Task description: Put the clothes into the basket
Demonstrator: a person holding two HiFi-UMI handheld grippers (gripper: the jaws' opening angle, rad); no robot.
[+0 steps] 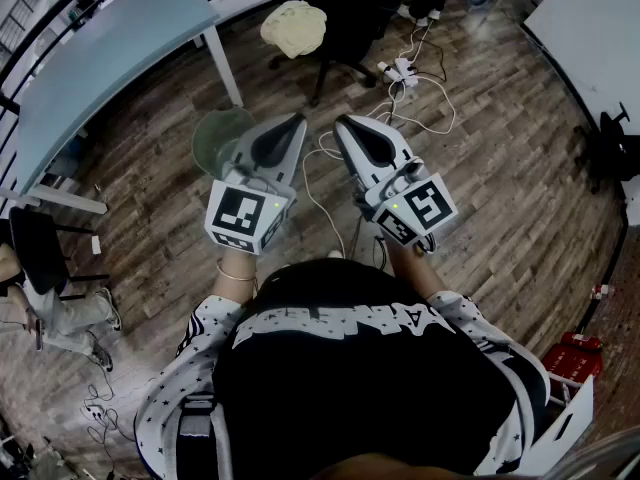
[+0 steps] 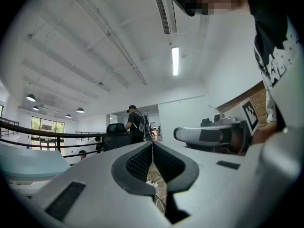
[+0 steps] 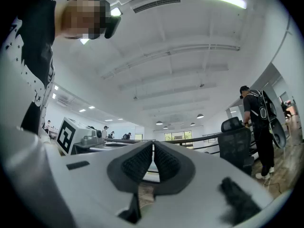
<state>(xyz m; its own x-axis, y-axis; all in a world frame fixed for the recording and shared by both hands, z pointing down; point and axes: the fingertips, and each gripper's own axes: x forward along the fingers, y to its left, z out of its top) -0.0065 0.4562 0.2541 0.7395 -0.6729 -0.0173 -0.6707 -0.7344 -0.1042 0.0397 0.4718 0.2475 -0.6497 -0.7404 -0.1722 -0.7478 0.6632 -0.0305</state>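
1. Holding both claws up and level, the person has not yet begun the pick. The left gripper (image 1: 297, 120) and right gripper (image 1: 341, 123) point forward side by side, well above the floor (image 1: 500, 188).
2. The left gripper (image 2: 153, 145) has its jaws pressed together with nothing between them.
3. The right gripper (image 3: 153, 144) is likewise closed and empty.
4. A cream garment (image 1: 293, 26) lies bunched ahead, past the table (image 1: 110, 58) corner and beside a black chair (image 1: 345, 18). I cannot tell what it rests on.
5. A round greenish tub (image 1: 216, 138) on the floor below the left gripper is probably the basket.
6. Judging from this, the step in hand is the approach. The next move calls for walking to the garment and opening a claw. The claw then has to come down onto the cloth, with care taken over the cables (image 1: 425, 98).
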